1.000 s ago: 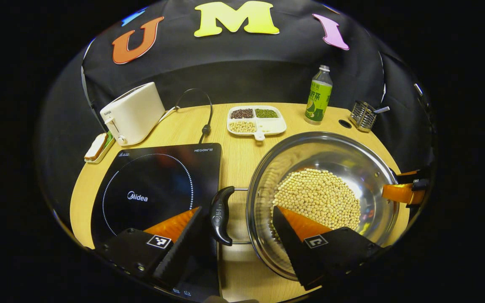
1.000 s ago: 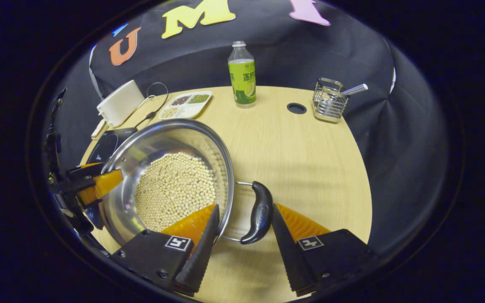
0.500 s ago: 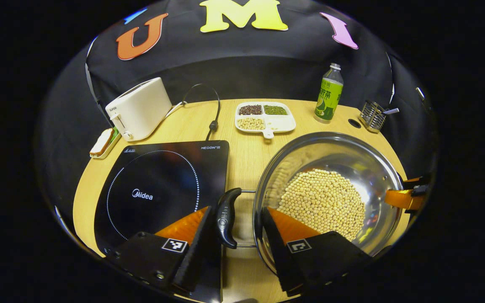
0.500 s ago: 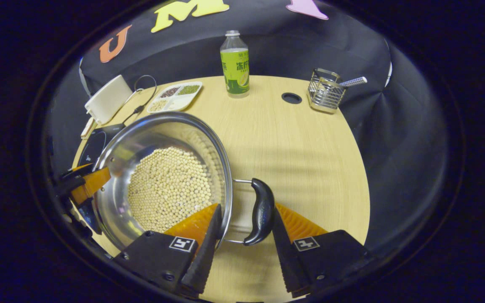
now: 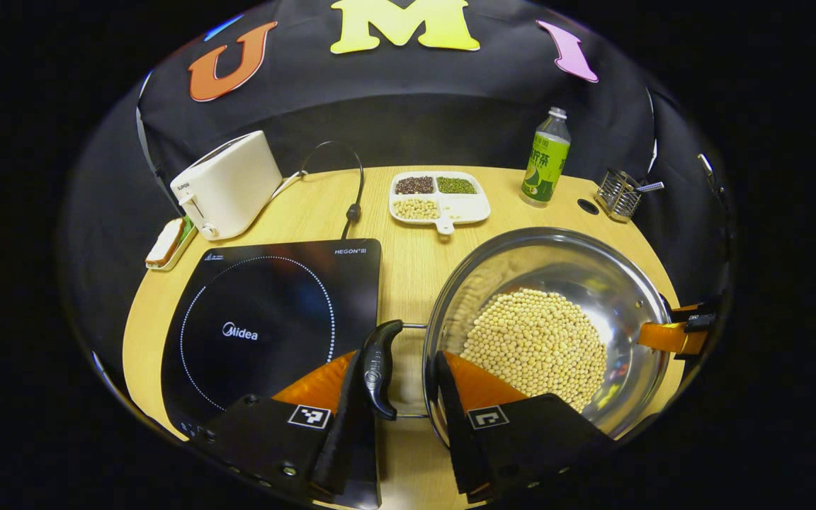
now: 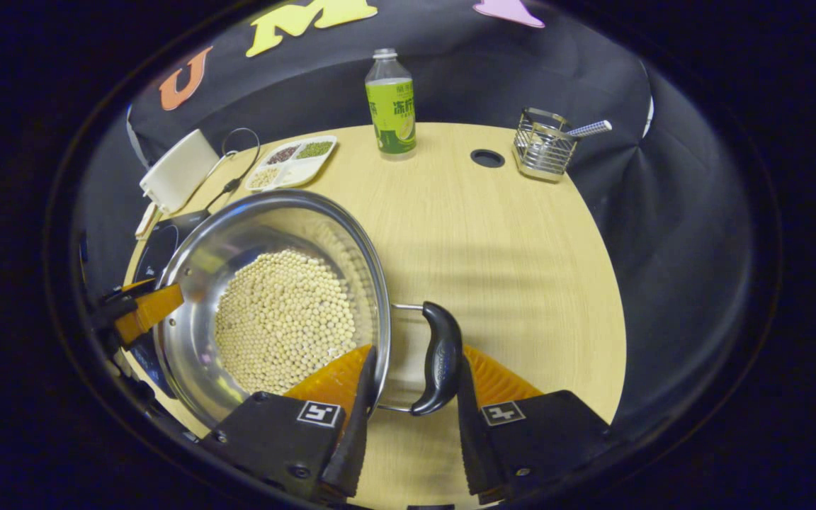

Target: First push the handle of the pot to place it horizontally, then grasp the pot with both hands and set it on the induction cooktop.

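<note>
1. The round stainless-steel pot, holding pale soybeans, is seen standing on the light wooden table, just right of the black glass induction cooktop and not yet on it.
2. The left gripper is found narrowed about the pot's left black side handle: one finger lies against the handle's outer face, the other at the pot wall; firm pressure from both cannot be told.
3. The right gripper is likewise narrowed about the right black side handle, with the same doubt.
4. The handles are judged to be taken at opposite sides so that the loaded pot is lifted level.
5. Spillage of the soybeans is judged the main risk.
</note>
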